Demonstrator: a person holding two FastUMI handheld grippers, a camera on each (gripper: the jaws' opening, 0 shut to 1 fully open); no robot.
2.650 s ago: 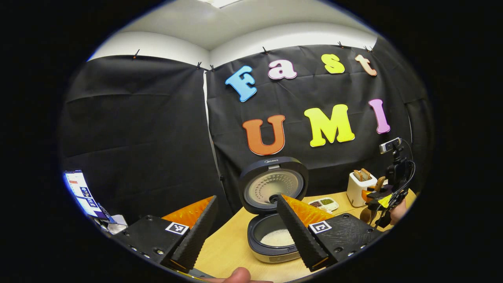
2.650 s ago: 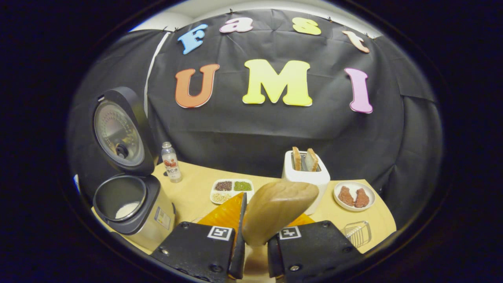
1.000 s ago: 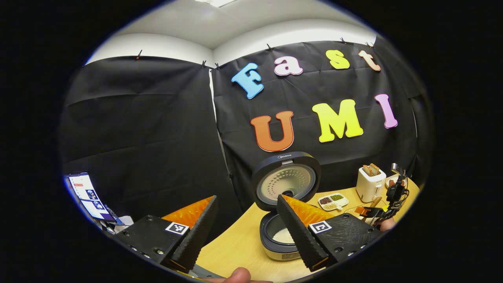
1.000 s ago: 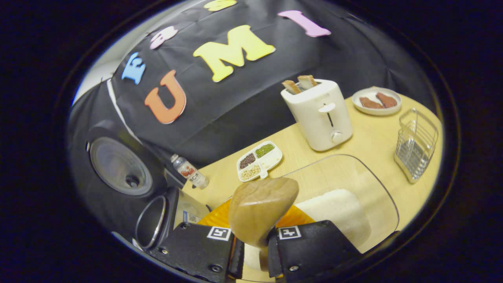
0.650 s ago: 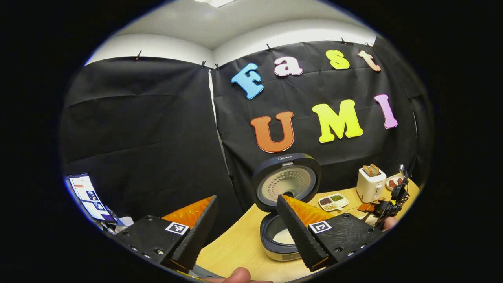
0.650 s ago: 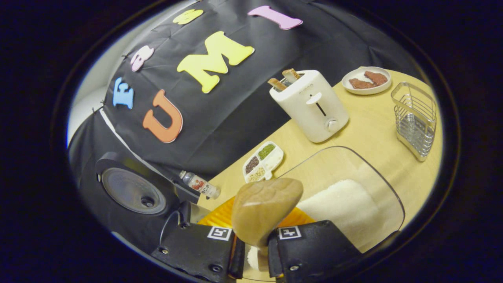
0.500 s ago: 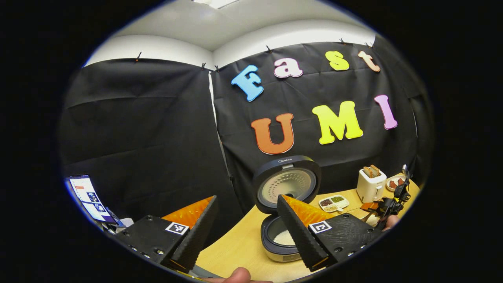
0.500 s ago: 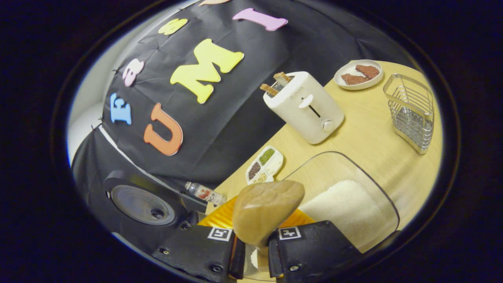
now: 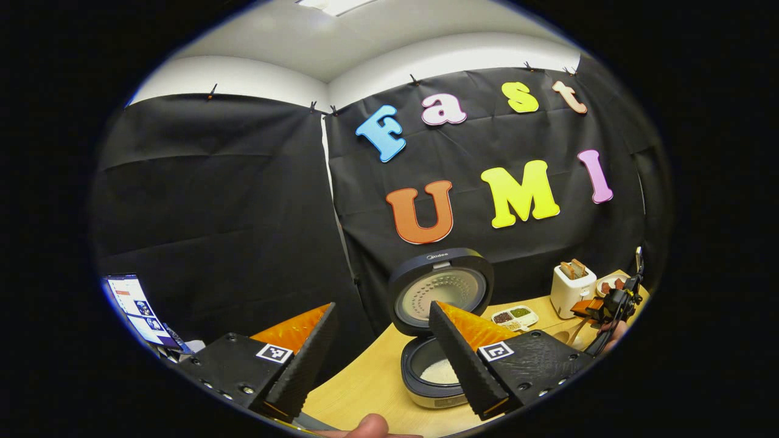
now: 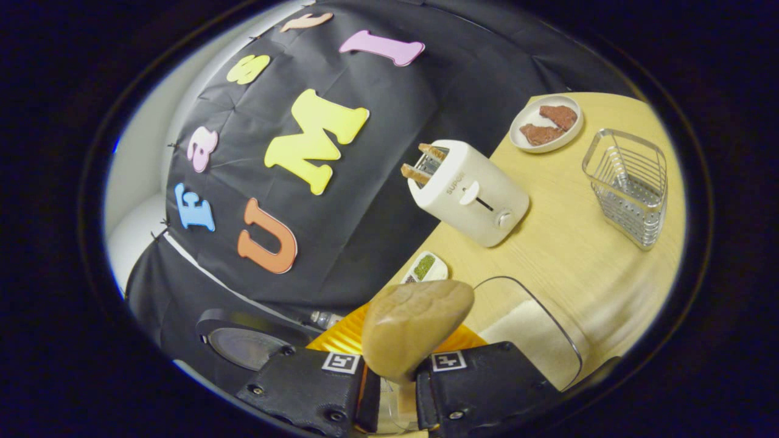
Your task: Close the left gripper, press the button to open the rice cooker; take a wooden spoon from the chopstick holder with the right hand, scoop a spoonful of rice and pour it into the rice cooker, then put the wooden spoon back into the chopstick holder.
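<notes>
Two toast slices in toaster; wire holder probably empty.

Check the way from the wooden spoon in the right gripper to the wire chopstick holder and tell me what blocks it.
Nothing visible blocks it. The wooden spoon sits in the right gripper, over the clear rice container. Bare table lies between that and the empty chopstick holder. The toaster and the plate stand off to the side.

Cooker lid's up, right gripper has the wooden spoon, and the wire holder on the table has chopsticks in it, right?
Not quite: the wire holder stands empty in the right gripper view. The cooker lid is up, and the right gripper does hold the wooden spoon.
</notes>
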